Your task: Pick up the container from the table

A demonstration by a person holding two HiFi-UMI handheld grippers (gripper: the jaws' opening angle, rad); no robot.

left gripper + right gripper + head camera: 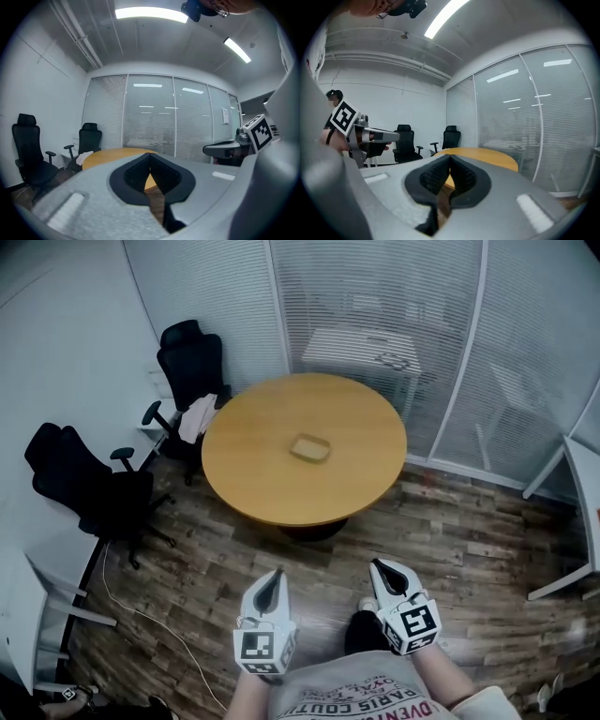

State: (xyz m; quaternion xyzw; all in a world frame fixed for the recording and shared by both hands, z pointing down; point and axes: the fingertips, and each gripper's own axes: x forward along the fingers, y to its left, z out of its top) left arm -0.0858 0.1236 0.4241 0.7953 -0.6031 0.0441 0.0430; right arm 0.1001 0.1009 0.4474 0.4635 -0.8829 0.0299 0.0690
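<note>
I judge nothing is done yet: the small tan shallow container (310, 448) sits untouched near the middle of the round yellow wooden table (253, 484), well ahead of me. My left gripper (274, 577) and right gripper (381, 568) hang low, jaws pressed together, empty; approach, opening and grasp are all left to do

Room setting. A round wooden surface (272, 486) is shown standing on a floor of dark wood planks (459, 545). Behind the surface, glazed partitions hung with white blinds (375, 296) are seen. To its left, a black office chair (192, 362) and a second black chair (89, 488) are set against a plain white wall (66, 343). Lit ceiling strip lights (151, 14) are mounted overhead.
</note>
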